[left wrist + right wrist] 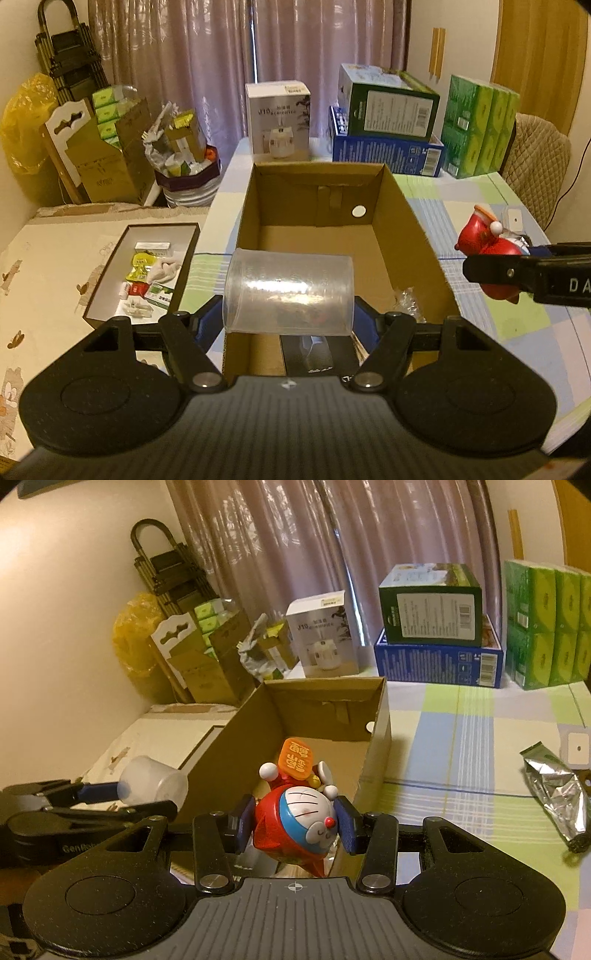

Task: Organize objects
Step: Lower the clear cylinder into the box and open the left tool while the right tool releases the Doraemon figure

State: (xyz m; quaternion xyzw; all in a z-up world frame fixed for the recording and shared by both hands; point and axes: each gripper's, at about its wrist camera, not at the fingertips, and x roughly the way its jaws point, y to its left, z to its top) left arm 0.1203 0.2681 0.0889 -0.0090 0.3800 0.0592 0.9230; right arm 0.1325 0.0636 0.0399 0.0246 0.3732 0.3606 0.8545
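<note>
While the left wrist view looks down into an open cardboard box point(317, 236) on the bench point(480, 206), the left tongs point(288, 314) are clamped on a clear plastic cup point(288, 293), held on its side above the box's near end. Some items already lie on the box floor beneath the cup, partly hidden; crinkled clear wrapping shows at the near right corner. At the right edge, the right tongs point(491, 258) carry a red toy just beside the box's right wall.

From the right wrist view, the right tongs point(295, 823) grip a Doraemon figurine point(303, 819) across its body, tilted, with an orange tag point(297, 762) on top. It hangs over the near end of the cardboard box point(376, 738). A crumpled foil packet point(557, 797) lies on the bench point(461, 738) well apart to the right, not yet collected.

Judgement: the step in hand is depositing both held items into the box. The next move calls for lowering each item clear of the walls before opening, one at a time, so cup and figurine do not collide.
</note>
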